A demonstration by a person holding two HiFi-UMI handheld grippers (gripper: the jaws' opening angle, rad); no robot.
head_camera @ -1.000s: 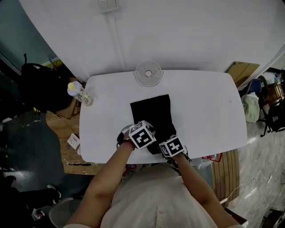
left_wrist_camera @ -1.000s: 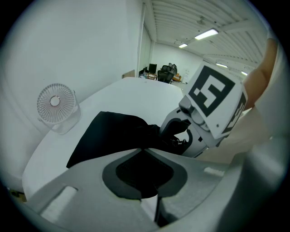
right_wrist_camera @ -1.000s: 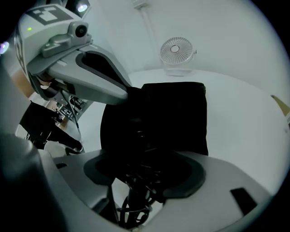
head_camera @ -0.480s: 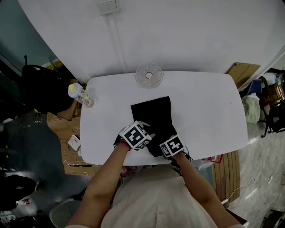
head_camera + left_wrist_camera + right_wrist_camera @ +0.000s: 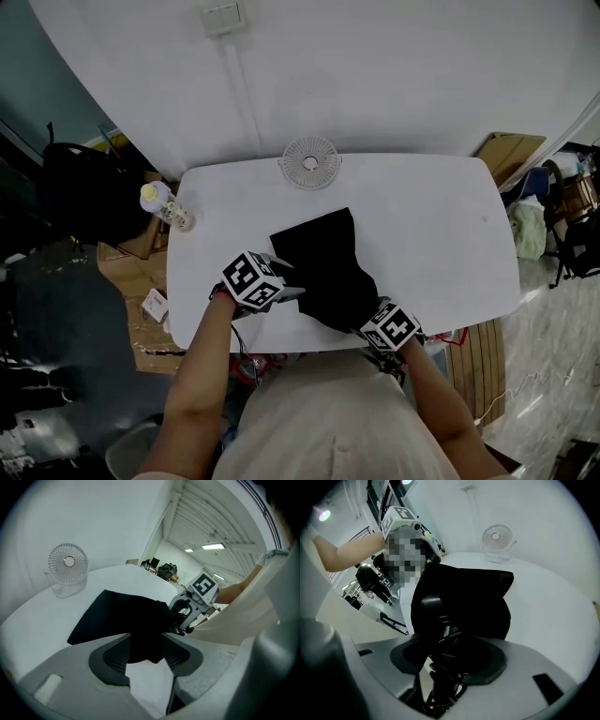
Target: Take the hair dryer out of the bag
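A black cloth bag (image 5: 323, 255) lies on the white table (image 5: 441, 225), its near end bunched toward my right gripper (image 5: 367, 317). In the right gripper view the black hair dryer (image 5: 440, 620) with its coiled cord pokes out of the bag (image 5: 473, 597). My right gripper (image 5: 447, 656) is shut on it, its jaws having just closed in. My left gripper (image 5: 292, 292) stands at the bag's left edge. Its jaws have just opened wide. In the left gripper view a loose corner of the bag (image 5: 122, 616) hangs between the left gripper (image 5: 146, 653) pads, apparently without touching them.
A small white desk fan (image 5: 310, 161) stands at the table's far edge. A yellow-capped bottle (image 5: 159, 199) sits at the far left corner. A black backpack (image 5: 80, 187) and cardboard lie on the floor to the left. The near table edge is just below both grippers.
The left gripper let go of the bag and drew off to the left. The right gripper moved right and toward the near edge, dragging the bag's near end askew.
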